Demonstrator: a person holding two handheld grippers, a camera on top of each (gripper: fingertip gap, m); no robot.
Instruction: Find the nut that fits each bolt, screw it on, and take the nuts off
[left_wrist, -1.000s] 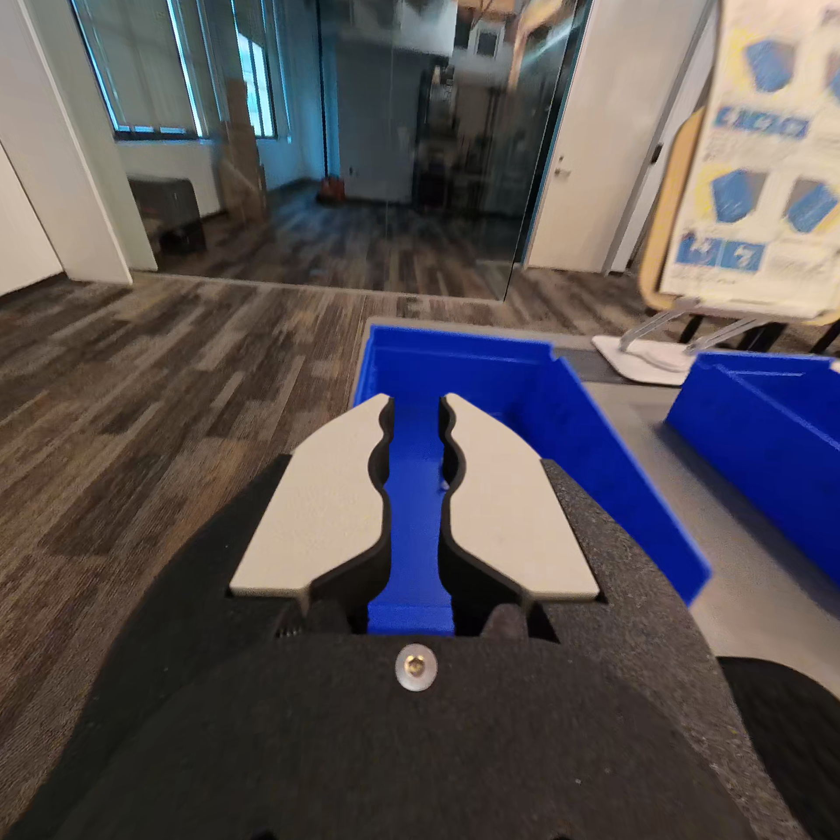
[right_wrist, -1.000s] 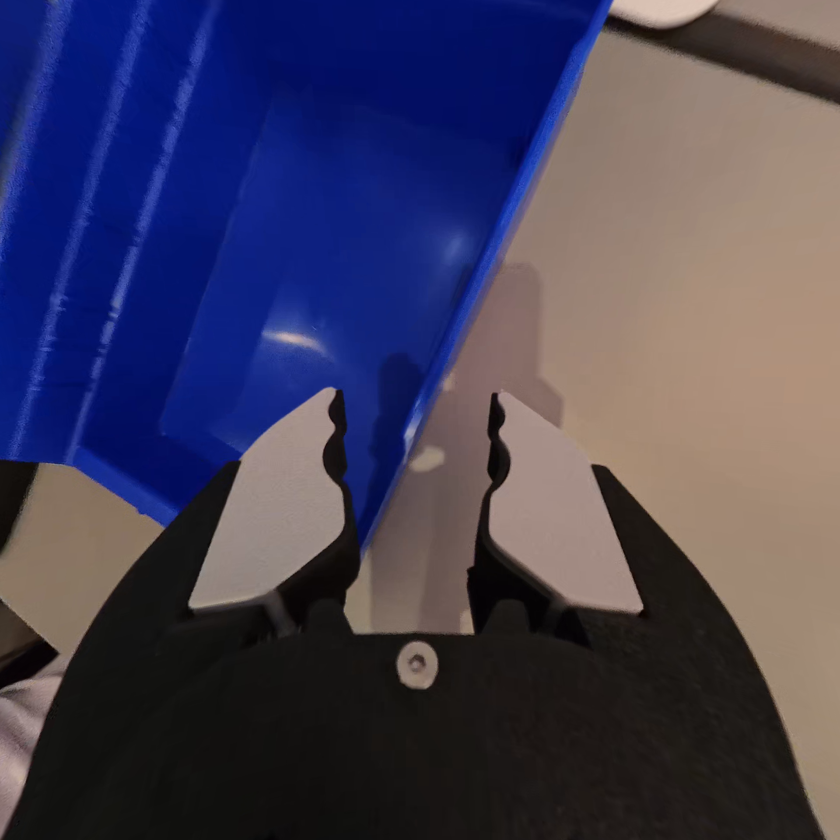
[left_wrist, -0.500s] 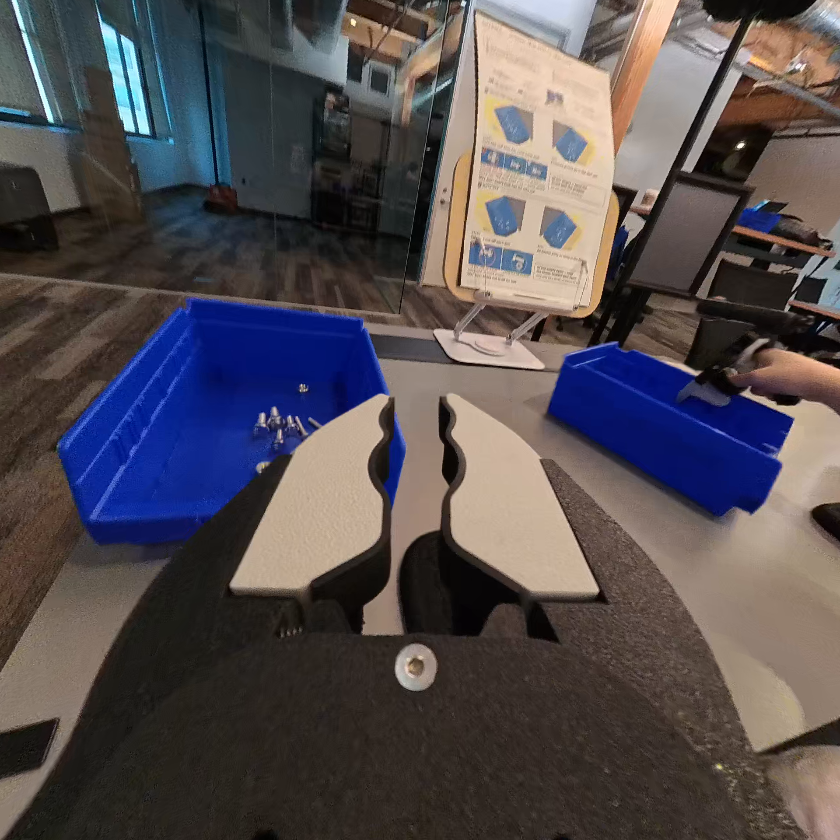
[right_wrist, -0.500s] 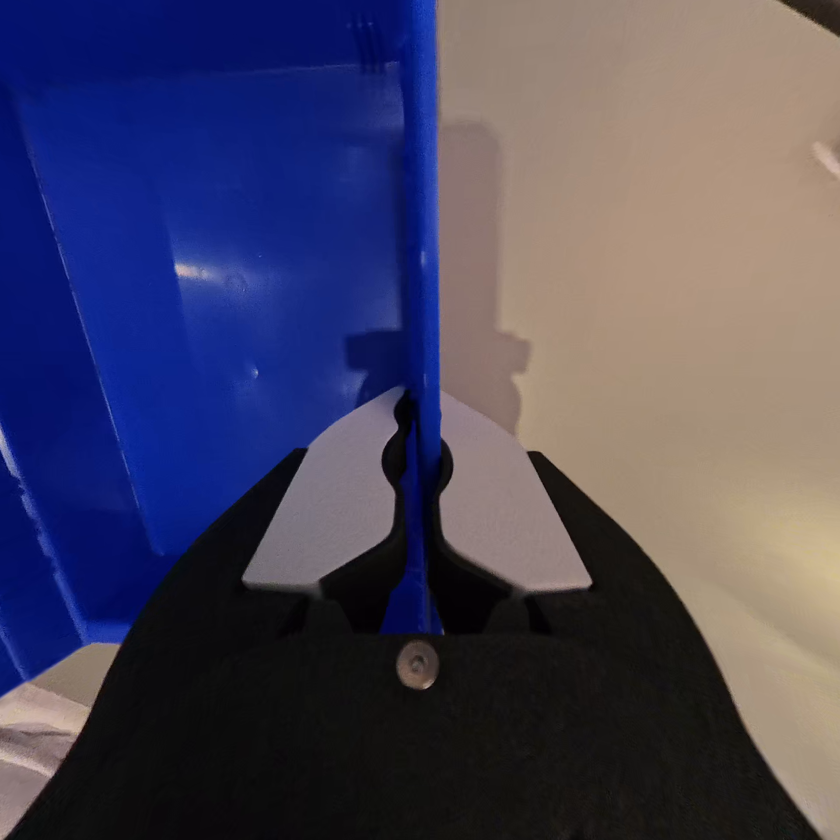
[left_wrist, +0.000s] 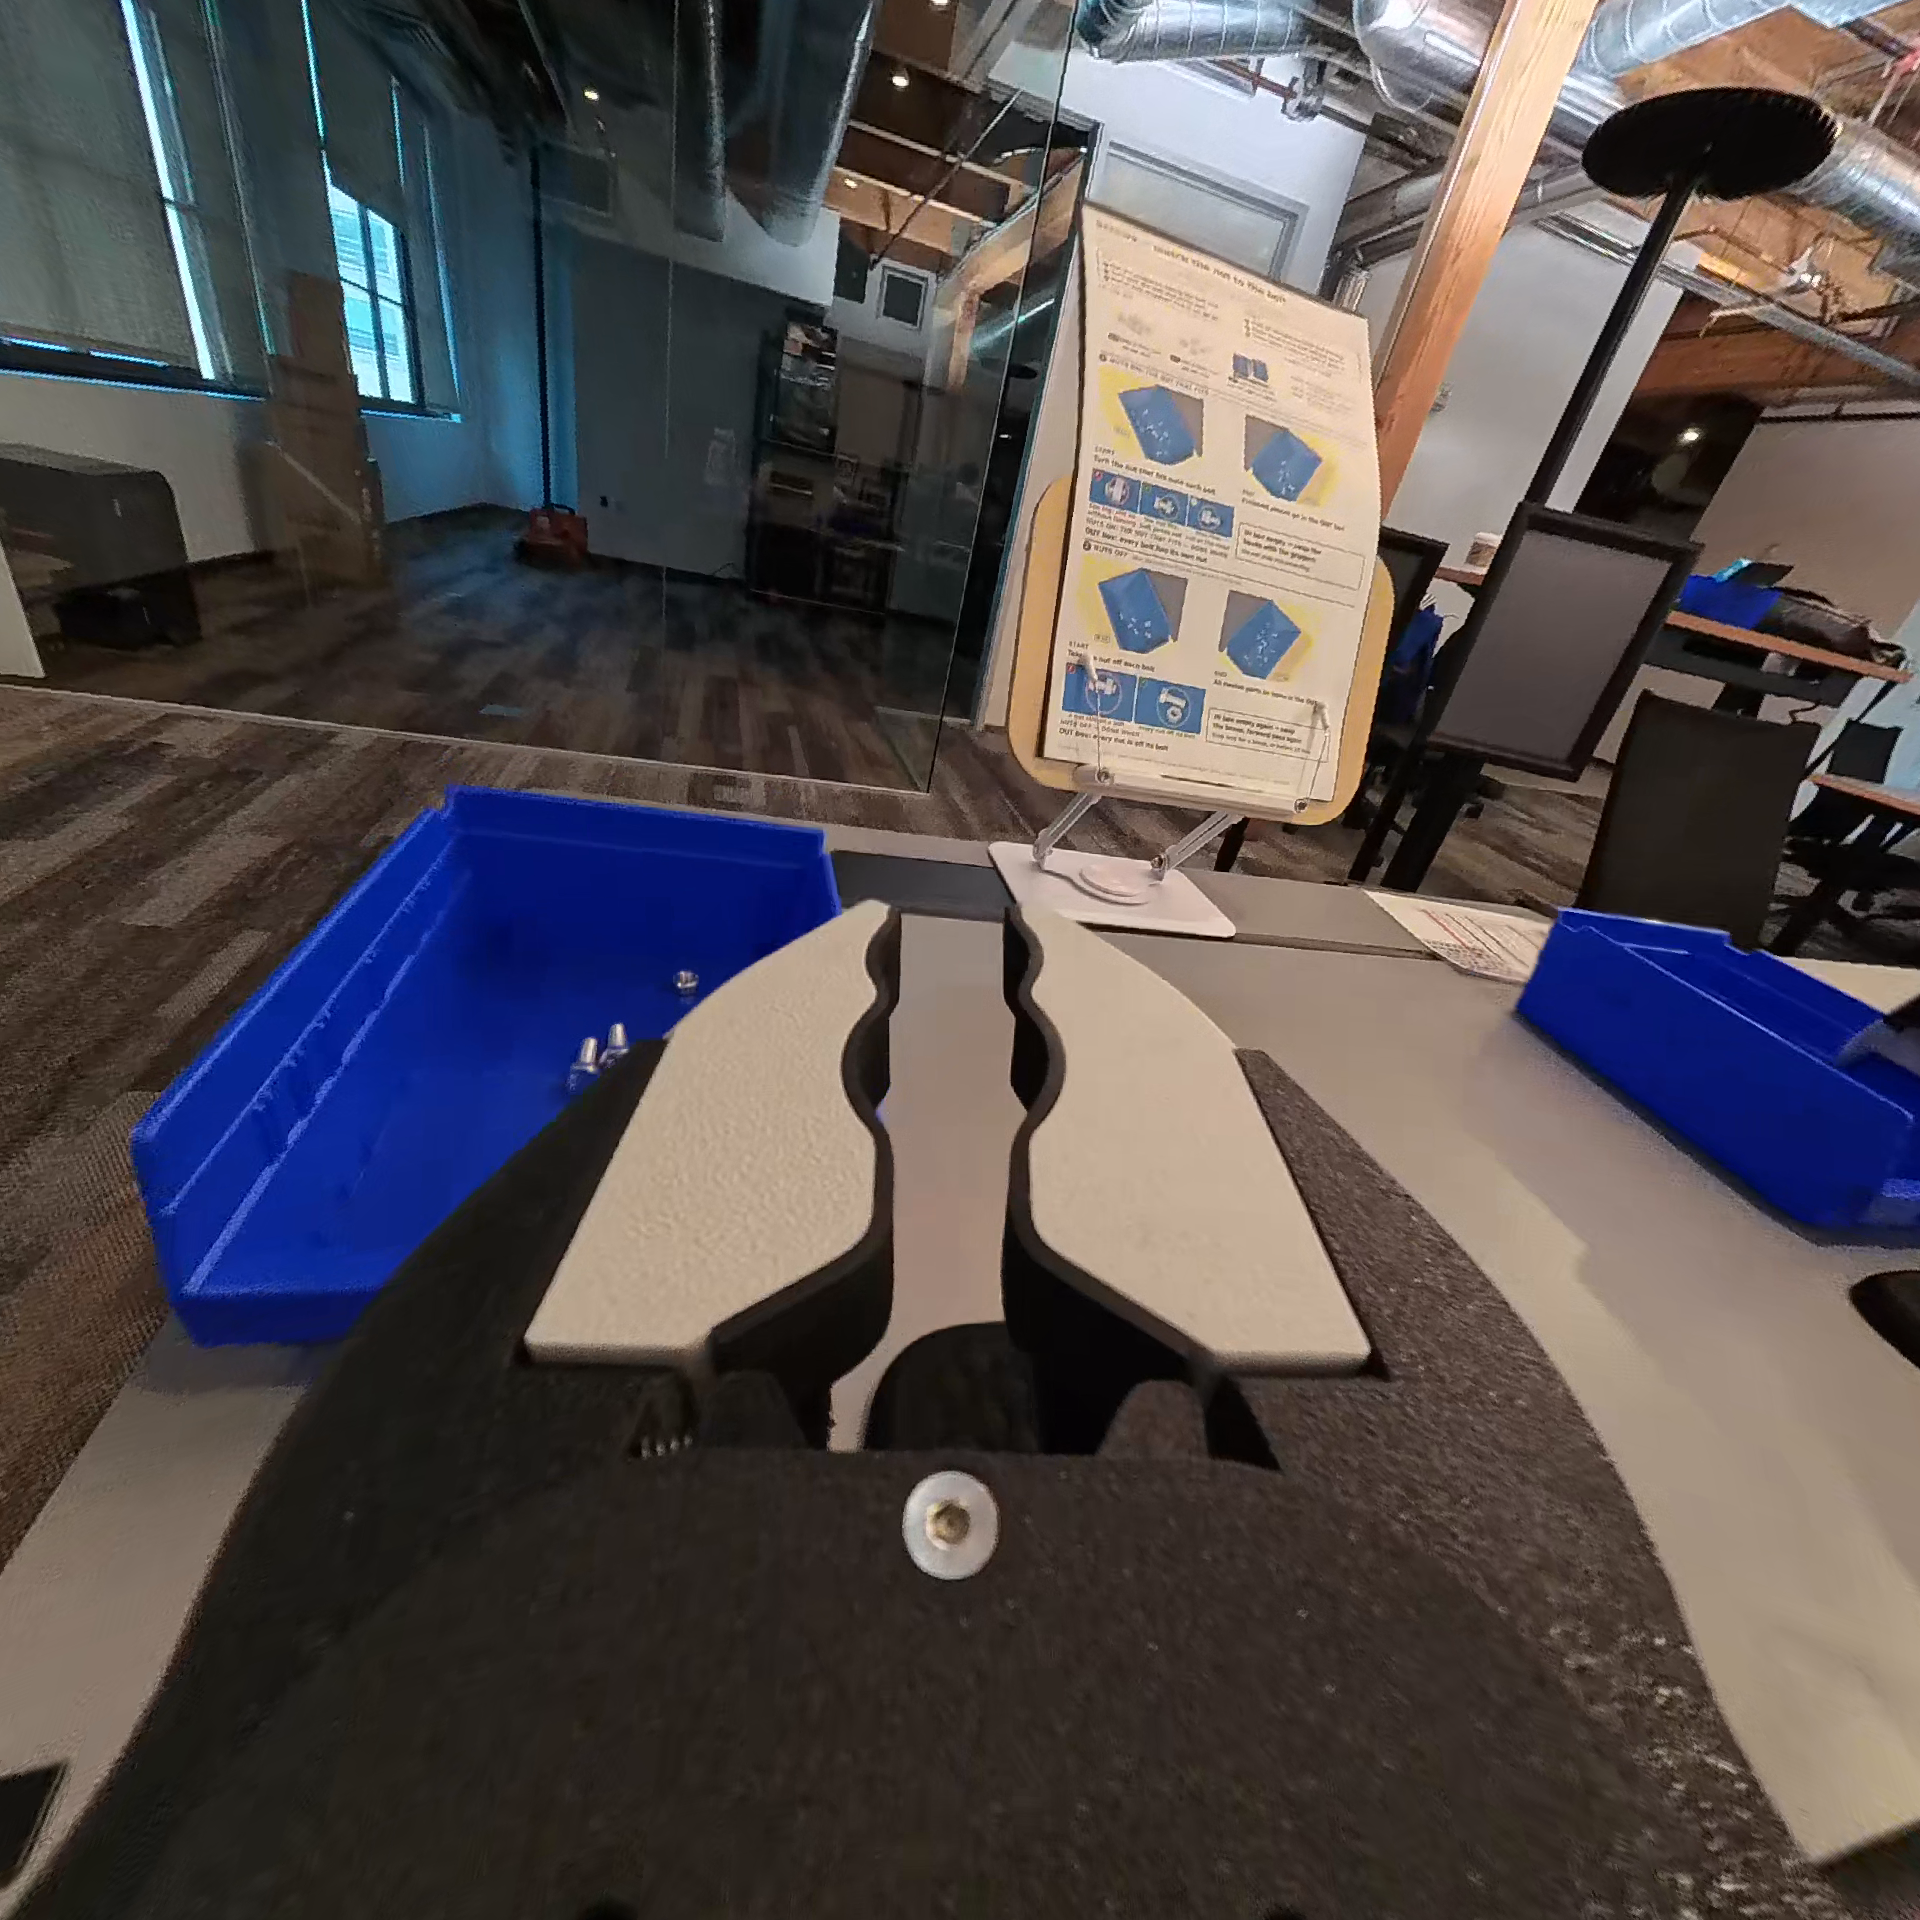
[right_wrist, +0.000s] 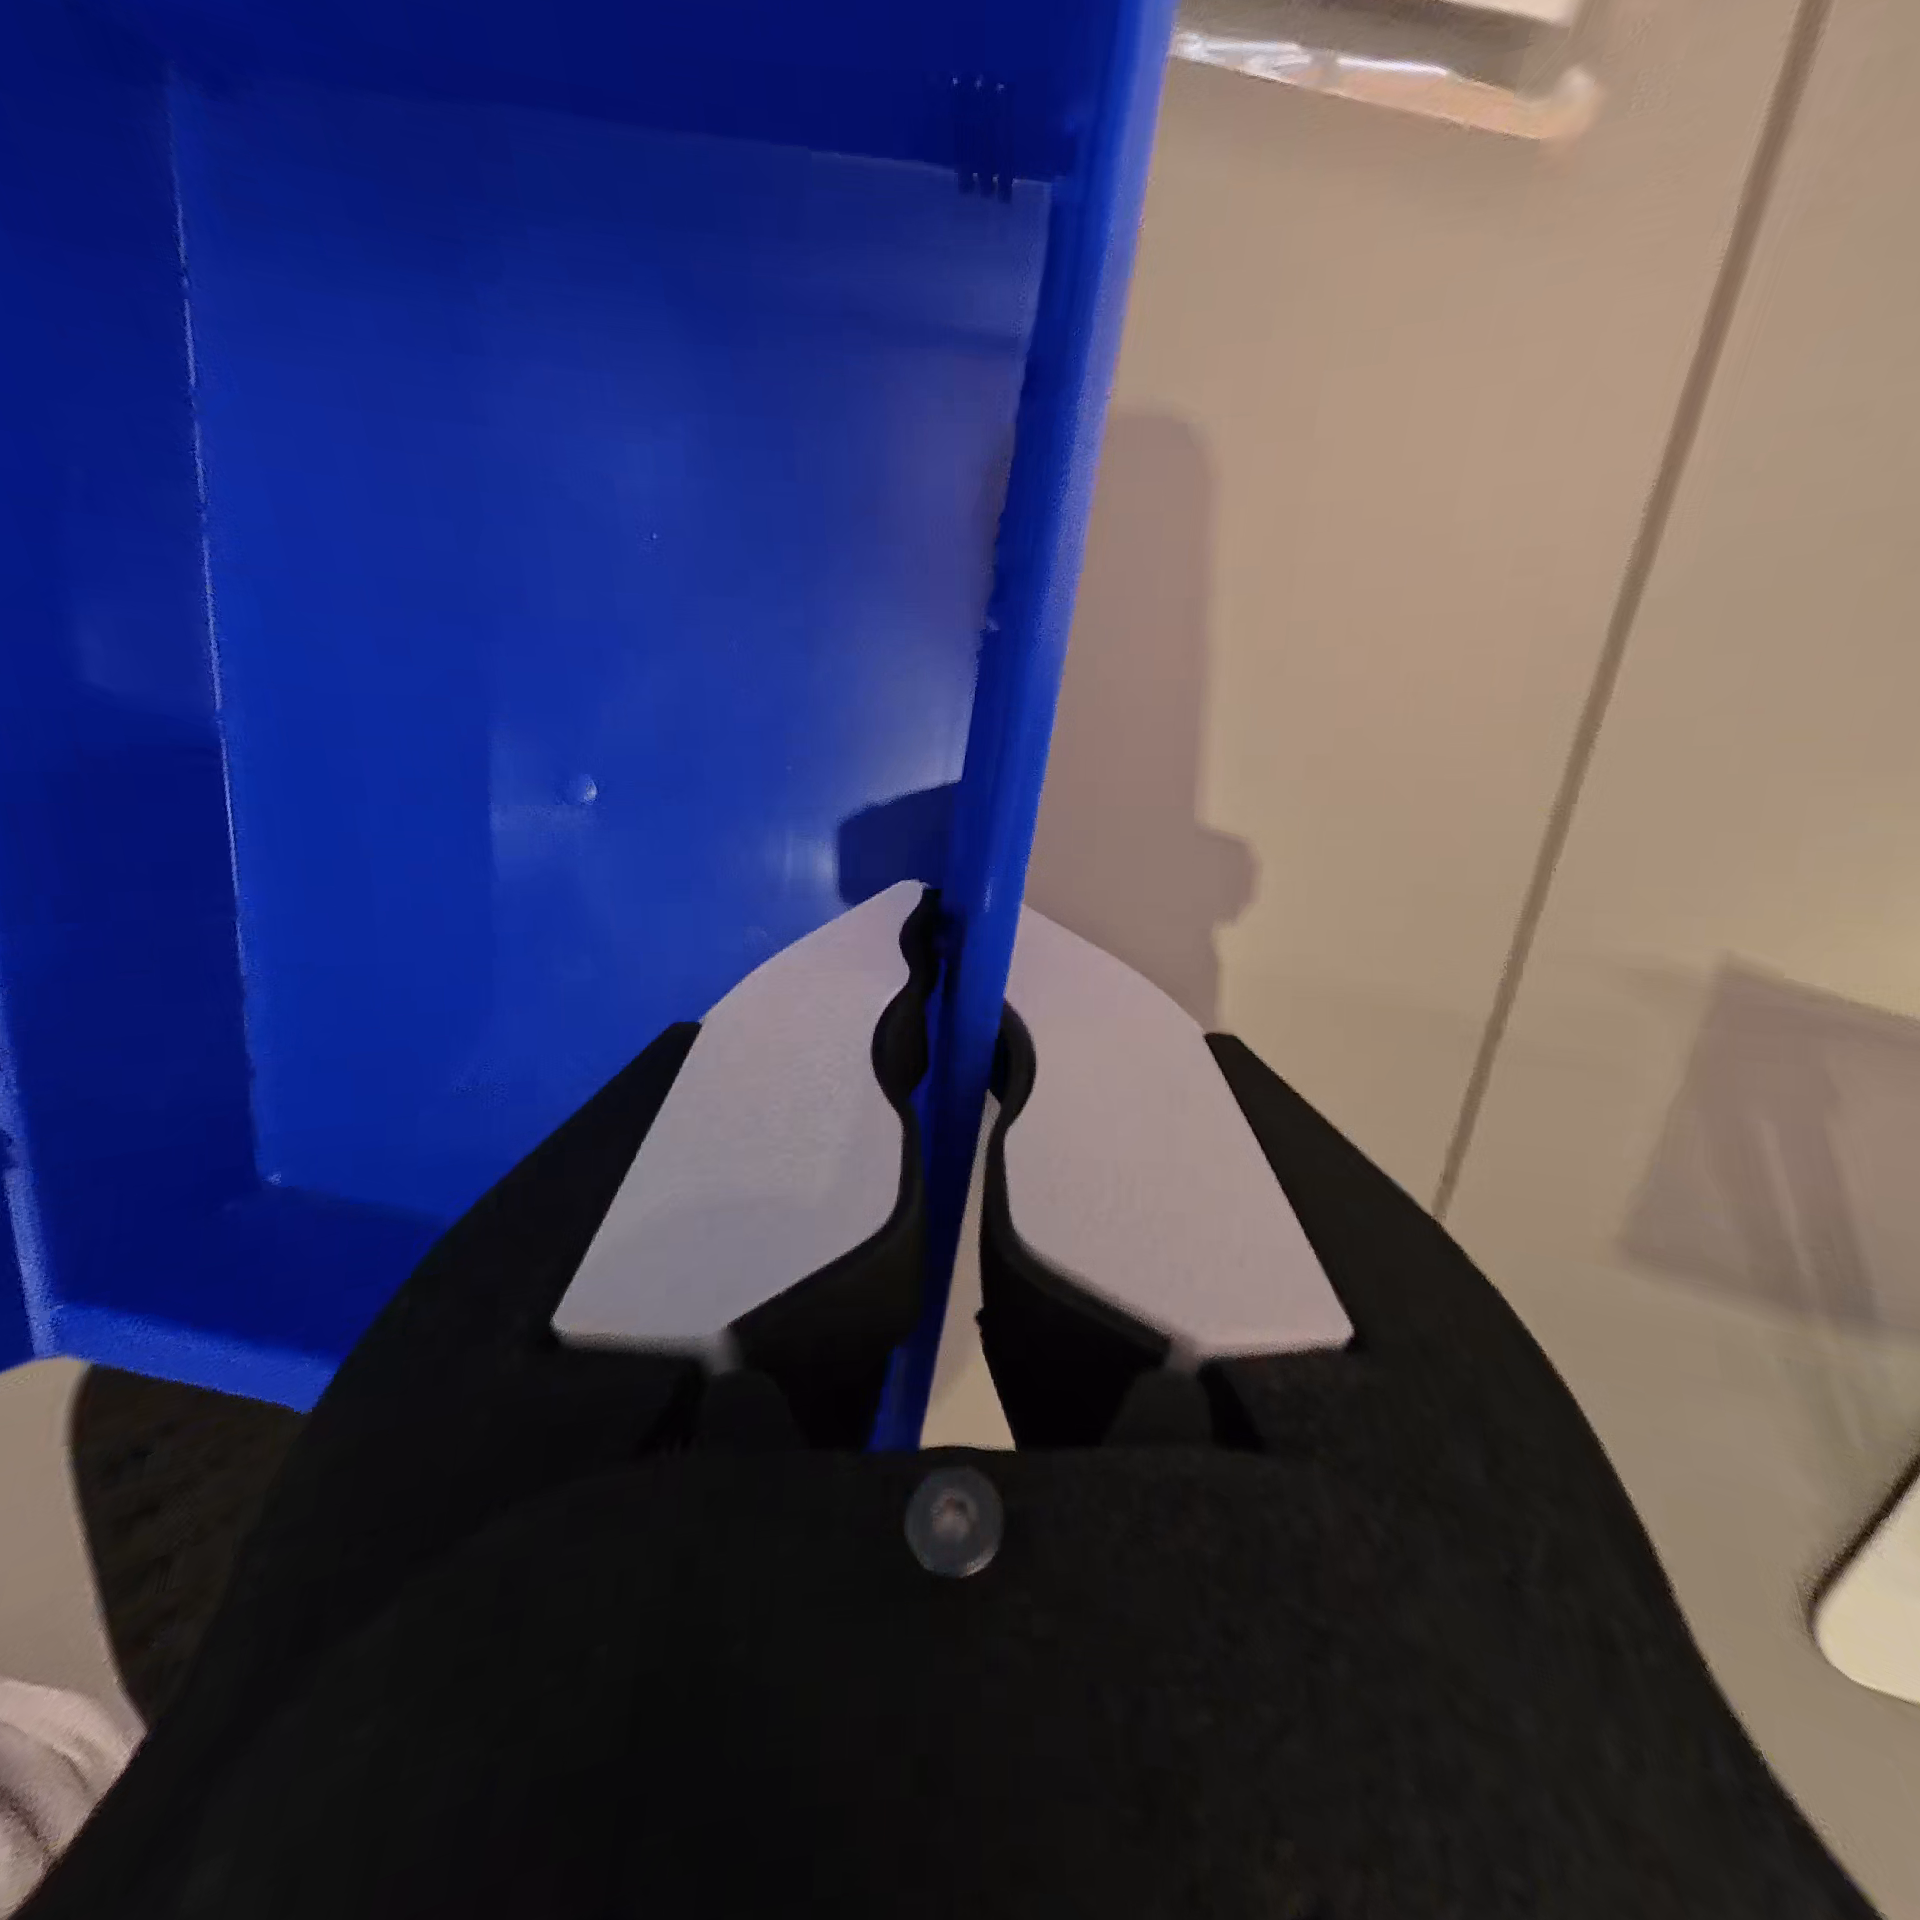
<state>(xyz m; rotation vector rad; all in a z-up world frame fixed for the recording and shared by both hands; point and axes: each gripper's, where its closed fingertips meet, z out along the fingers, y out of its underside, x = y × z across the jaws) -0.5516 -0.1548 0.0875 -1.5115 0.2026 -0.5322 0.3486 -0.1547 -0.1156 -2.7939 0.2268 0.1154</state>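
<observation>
My left gripper (left_wrist: 951, 920) is open with a narrow gap and holds nothing. It hovers over the grey table (left_wrist: 1403, 1091), just right of a blue bin (left_wrist: 312, 1091). That bin holds a few small silver bolts (left_wrist: 601, 1055) and a nut (left_wrist: 683, 979); my fingers hide part of its floor. My right gripper (right_wrist: 961, 909) is shut on the side wall (right_wrist: 1049, 520) of a second blue bin. The floor of that bin (right_wrist: 571, 520) shows bare in the right wrist view. The second bin also shows in the left wrist view (left_wrist: 1683, 1081) at the far right.
An instruction sheet on a white stand (left_wrist: 1205, 561) stands at the table's back edge between the bins. A paper (left_wrist: 1455, 935) lies near the right bin. Beyond the table are a wood floor, a glass partition and office furniture. One gripper's finger ends stand about 90 centimetres off the other's.
My left gripper has drawn back from the left bin, whose wall stood between its fingers. My right gripper, open astride the right bin's wall a second ago, has closed on it.
</observation>
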